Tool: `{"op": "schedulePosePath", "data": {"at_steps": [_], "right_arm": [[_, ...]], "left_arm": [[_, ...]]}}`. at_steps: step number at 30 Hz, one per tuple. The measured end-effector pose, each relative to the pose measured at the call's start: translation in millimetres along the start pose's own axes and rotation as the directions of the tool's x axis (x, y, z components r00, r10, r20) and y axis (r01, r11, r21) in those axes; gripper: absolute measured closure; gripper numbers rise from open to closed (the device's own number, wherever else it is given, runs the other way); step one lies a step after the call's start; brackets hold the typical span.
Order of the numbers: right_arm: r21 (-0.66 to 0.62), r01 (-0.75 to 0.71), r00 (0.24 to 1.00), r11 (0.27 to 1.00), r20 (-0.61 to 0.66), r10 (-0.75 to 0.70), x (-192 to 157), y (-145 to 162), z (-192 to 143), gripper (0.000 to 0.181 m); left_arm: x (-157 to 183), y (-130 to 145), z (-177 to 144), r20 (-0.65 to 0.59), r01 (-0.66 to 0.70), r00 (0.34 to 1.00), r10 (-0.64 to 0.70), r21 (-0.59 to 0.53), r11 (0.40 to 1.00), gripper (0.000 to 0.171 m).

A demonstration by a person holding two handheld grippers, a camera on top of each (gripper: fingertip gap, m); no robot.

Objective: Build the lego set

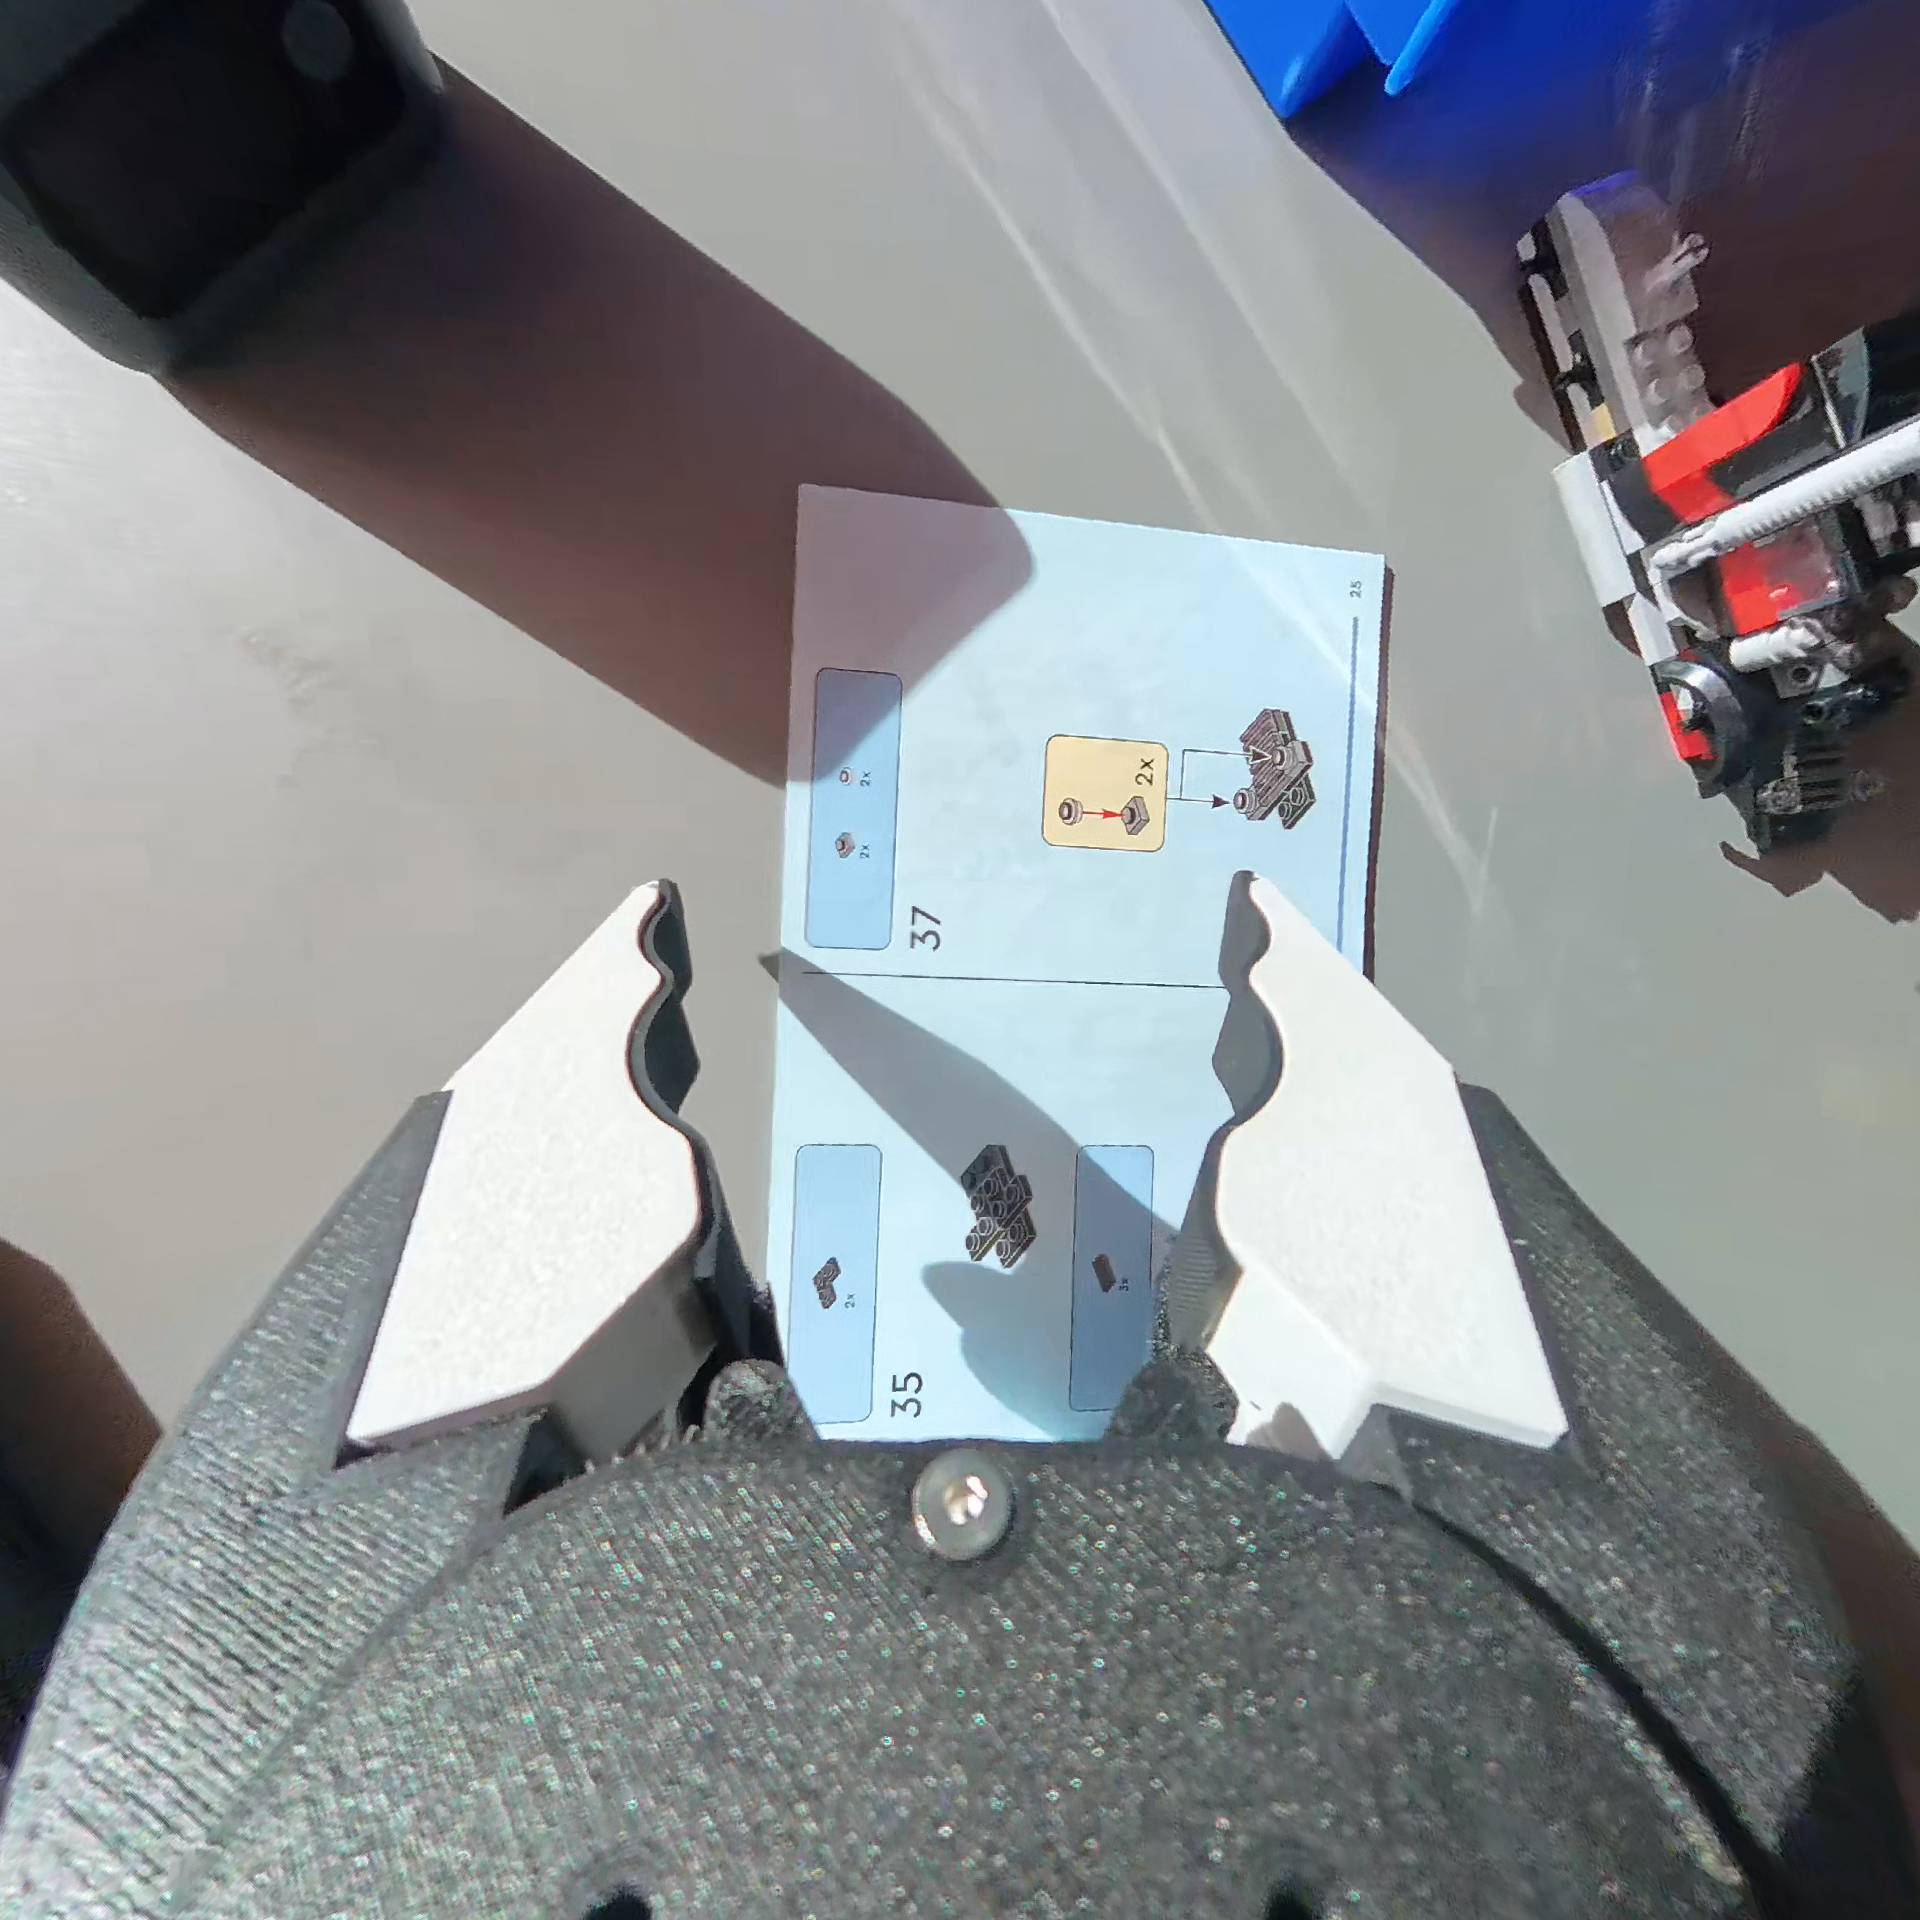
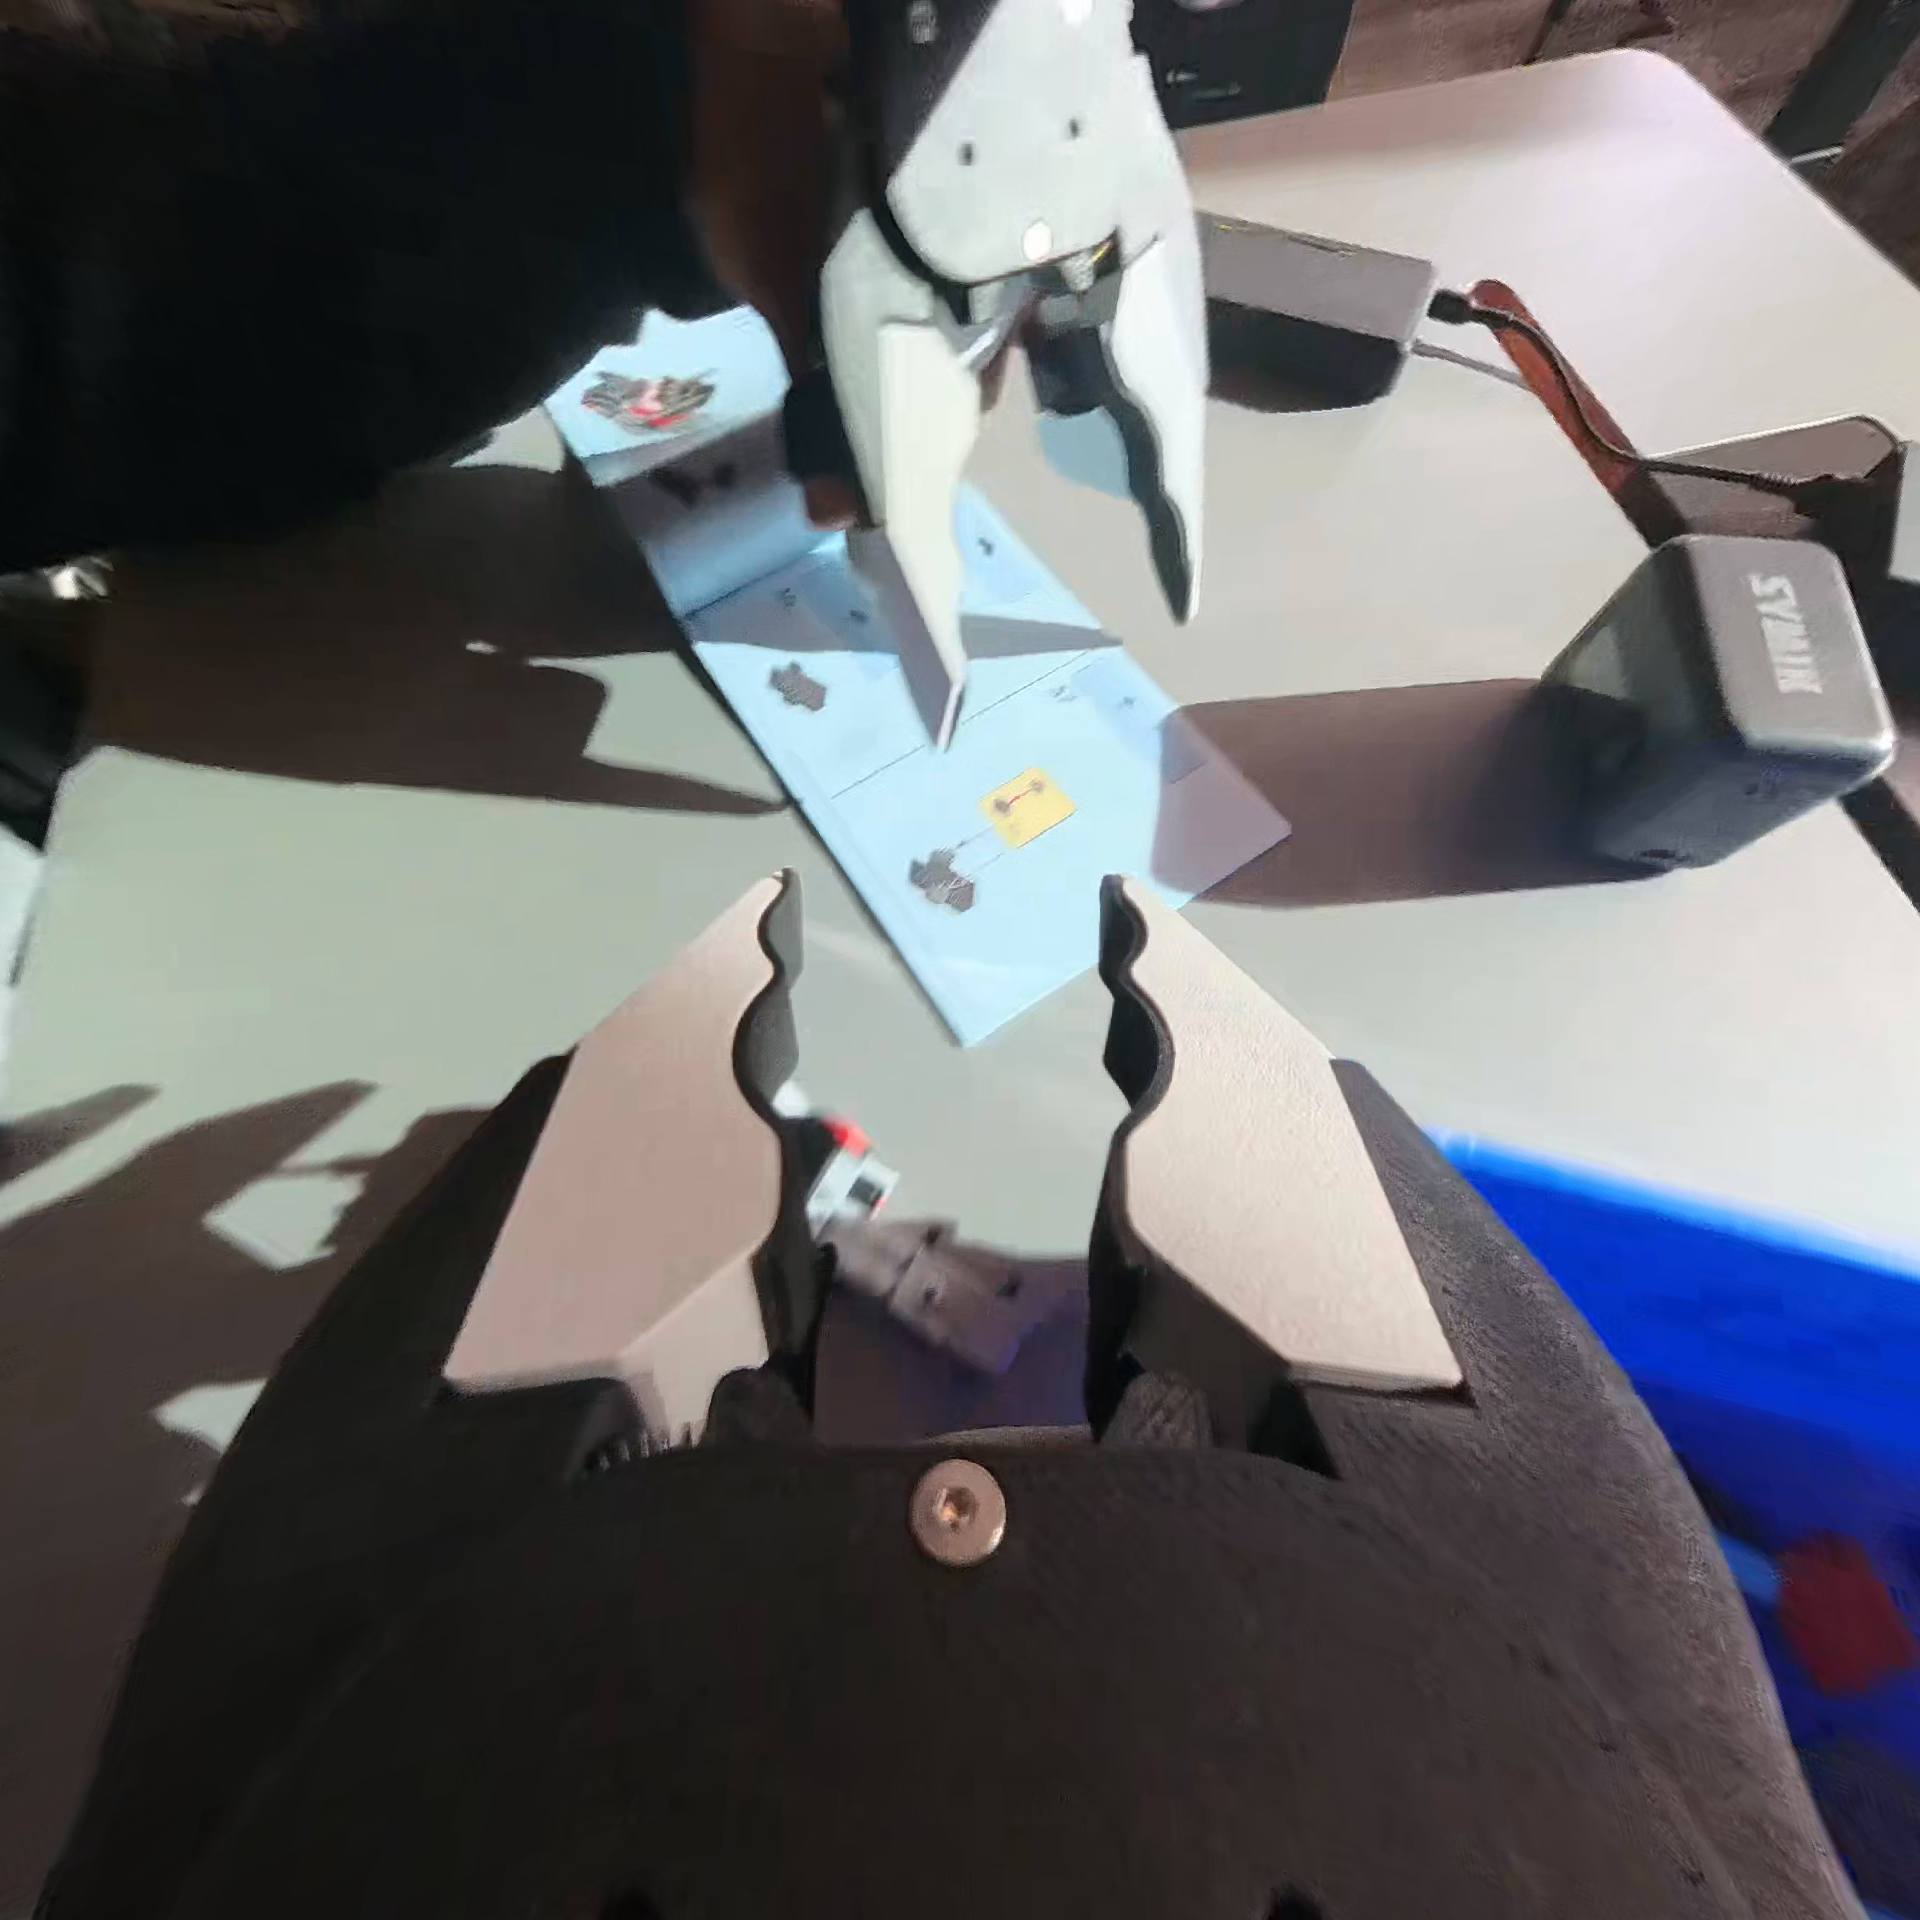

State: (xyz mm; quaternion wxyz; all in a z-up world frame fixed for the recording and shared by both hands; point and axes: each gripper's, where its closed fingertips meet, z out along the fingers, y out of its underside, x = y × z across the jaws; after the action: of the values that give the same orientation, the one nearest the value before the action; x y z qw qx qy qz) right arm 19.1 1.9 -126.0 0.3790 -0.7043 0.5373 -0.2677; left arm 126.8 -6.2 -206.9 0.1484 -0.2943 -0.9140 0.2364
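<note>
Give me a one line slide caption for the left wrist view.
Open left gripper poised over the pale blue instruction booklet on a sunlit table, part-built lego model at right.

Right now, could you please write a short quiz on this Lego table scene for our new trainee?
1. True or false: the left gripper is shut on the instruction booklet.
2. Which lies nearest the right gripper? A) the blue bin B) the dark box with a cable C) the dark cube-shaped device
3. Fill in: the partly built model is mostly black, white and ____.

Key: 1 false, both grippers' jaws stand open and empty; 2 A; 3 red.
</note>
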Motion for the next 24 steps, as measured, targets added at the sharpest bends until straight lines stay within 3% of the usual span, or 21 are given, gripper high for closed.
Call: {"op": "schedulePosePath", "data": {"at_steps": [3,7,15,24], "right_arm": [[-0.032,-0.023,1.000,0.999,0.000,0.023,13,-4,36,0.122],[-0.155,0.037,0.999,0.987,-0.012,-0.039,9,15,65,0.119],[-0.175,0.038,0.999,0.984,-0.017,-0.042,13,28,60,0.117],[-0.283,0.022,0.996,0.959,-0.074,-0.045,26,53,59,0.118]], "left_arm": [[4,4,6,-0.009,-0.016,1.000,0.016,-0.027,0.999,0.069],[9,3,9,-0.029,-0.021,0.999,0.020,-0.022,1.000,0.069],[10,1,9,-0.050,-0.031,0.998,0.031,-0.002,1.000,0.070],[22,4,7,-0.094,-0.075,0.993,0.074,-0.013,0.997,0.074]]}}
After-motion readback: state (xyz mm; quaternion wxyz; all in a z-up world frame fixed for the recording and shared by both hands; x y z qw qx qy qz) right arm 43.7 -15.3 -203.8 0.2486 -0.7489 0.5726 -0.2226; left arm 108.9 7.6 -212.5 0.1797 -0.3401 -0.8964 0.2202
